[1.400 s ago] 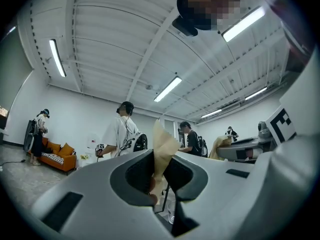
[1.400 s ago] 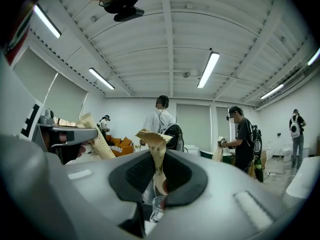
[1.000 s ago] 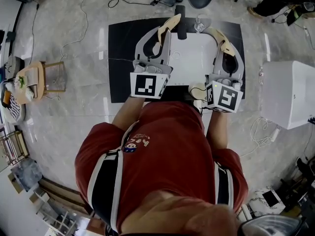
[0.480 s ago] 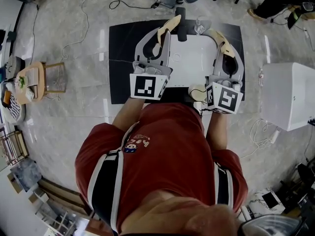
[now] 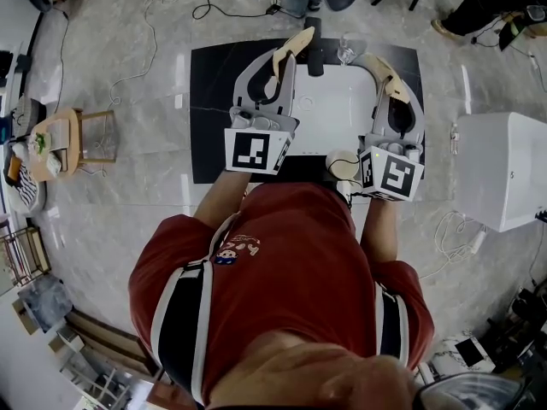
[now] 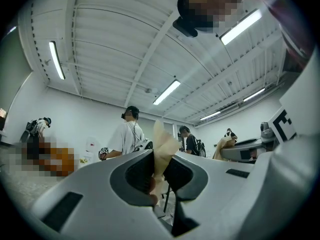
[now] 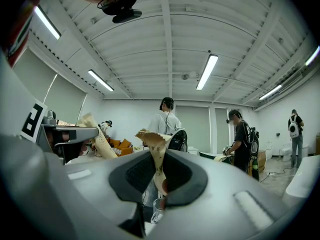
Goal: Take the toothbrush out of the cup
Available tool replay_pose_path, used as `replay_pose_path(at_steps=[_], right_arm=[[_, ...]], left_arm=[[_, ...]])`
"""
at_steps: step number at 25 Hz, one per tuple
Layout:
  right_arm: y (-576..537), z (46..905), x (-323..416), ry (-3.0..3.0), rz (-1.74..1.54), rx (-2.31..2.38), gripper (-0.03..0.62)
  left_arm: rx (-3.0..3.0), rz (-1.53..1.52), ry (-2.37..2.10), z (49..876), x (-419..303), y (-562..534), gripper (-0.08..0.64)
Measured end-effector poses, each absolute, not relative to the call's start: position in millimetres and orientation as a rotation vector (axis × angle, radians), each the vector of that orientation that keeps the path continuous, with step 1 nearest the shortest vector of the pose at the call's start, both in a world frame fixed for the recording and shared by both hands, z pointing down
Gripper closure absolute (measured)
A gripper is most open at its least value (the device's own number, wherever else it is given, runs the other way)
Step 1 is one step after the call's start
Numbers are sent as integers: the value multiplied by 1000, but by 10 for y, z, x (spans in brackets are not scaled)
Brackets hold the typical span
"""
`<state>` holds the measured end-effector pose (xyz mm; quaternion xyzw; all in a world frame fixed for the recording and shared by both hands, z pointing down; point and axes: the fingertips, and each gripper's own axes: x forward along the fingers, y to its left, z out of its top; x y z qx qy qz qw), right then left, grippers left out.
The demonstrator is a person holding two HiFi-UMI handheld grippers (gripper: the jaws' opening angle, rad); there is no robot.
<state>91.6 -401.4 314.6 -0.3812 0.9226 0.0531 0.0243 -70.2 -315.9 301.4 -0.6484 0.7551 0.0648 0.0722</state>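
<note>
Nothing of note had moved since the earlier frames: both claws kept their places above the tabletop point(image 5: 214, 101), and only the head camera's aim had drifted a little.

Seen from the head, a person in a red shirt point(image 5: 282, 254) stood at a black tabletop with a white board point(image 5: 338, 101) on it. The left claw point(image 5: 301, 37) reached towards the far edge. The right claw point(image 5: 378, 60) was held beside it, well apart from it. In the left gripper view, the left claw point(image 6: 162, 141) had its tan-taped tips pressed together with nothing between them. The right claw point(image 7: 152, 144) was the same in its own view.

A clear cup point(image 5: 346, 48) stood at the far edge of the white board, between the two claws and ahead of their tips. Its lower part showed below the right claw's tips point(image 7: 157, 209). A dark upright thing point(image 5: 316, 49) stood just left of the cup.

The toothbrush could not be made out in any view, in the cup or on the tabletop.

As a judgement, this fitted two stages. It could have been a pause with the toothbrush standing in the cup, or one with it already out. Neither claw was touching the cup. Either claw would have needed to spread before it could take hold of anything.
</note>
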Motion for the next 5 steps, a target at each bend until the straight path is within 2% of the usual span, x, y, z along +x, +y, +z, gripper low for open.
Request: replay_pose_path(at_steps=[5], right_arm=[[-4048, 3132, 918, 2856, 169, -1172, 543]], left_arm=[[-1954, 203, 2284, 3015, -706, -3201, 512]])
